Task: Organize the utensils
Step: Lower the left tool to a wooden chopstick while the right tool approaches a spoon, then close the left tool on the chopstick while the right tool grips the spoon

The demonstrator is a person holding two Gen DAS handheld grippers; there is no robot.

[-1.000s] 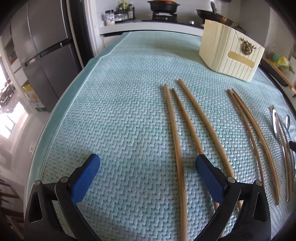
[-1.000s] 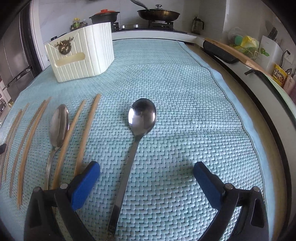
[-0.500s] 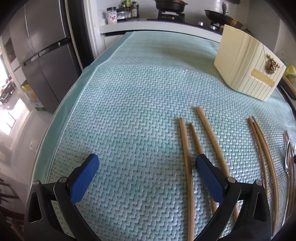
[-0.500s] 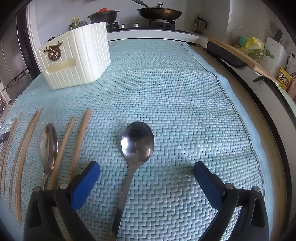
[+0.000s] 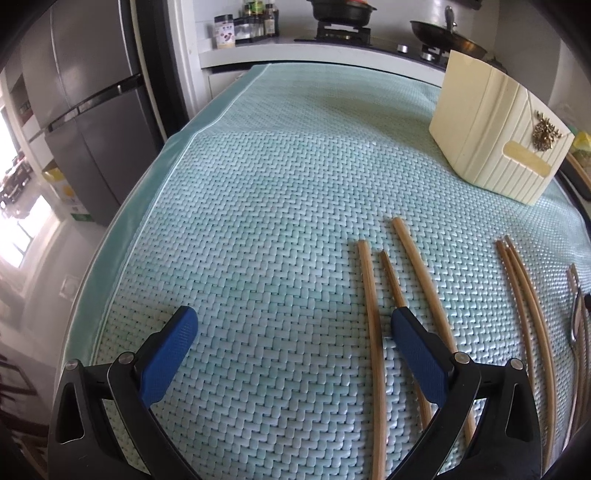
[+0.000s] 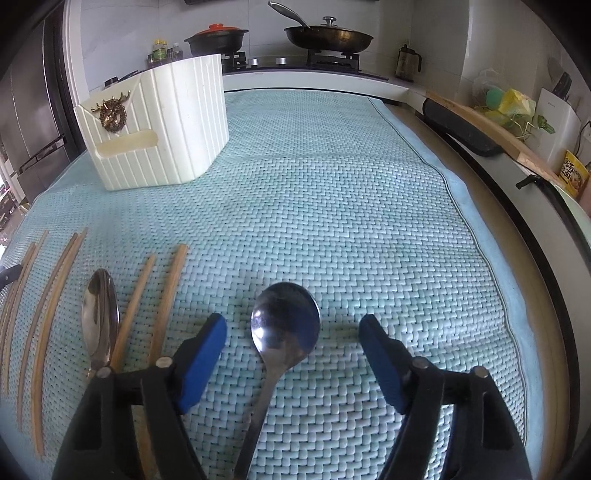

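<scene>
A large steel spoon [image 6: 285, 330] lies on the teal woven mat [image 6: 332, 206], its bowl between the fingers of my right gripper [image 6: 291, 332], which is open, with its handle running back under the gripper. A smaller spoon [image 6: 99, 317] and several wooden chopsticks [image 6: 168, 291] lie to its left. A cream ribbed utensil holder [image 6: 162, 125] stands at the back left. In the left wrist view, my left gripper [image 5: 291, 332] is open and empty over the mat. Three chopsticks [image 5: 369, 314] lie by its right finger, and the holder [image 5: 495, 129] stands at the back right.
A fridge [image 5: 85, 107] stands left of the table. A stove with a pot [image 6: 216, 35] and a pan [image 6: 328, 35] is behind it. A cutting board [image 6: 491, 125] and counter items run along the right side. The mat's left edge [image 5: 147, 206] drops off.
Both grippers have drawn back toward the near edge, so the utensils sit lower in view. The right gripper's jaws have narrowed around the large spoon's bowl. The left stays wide open.
</scene>
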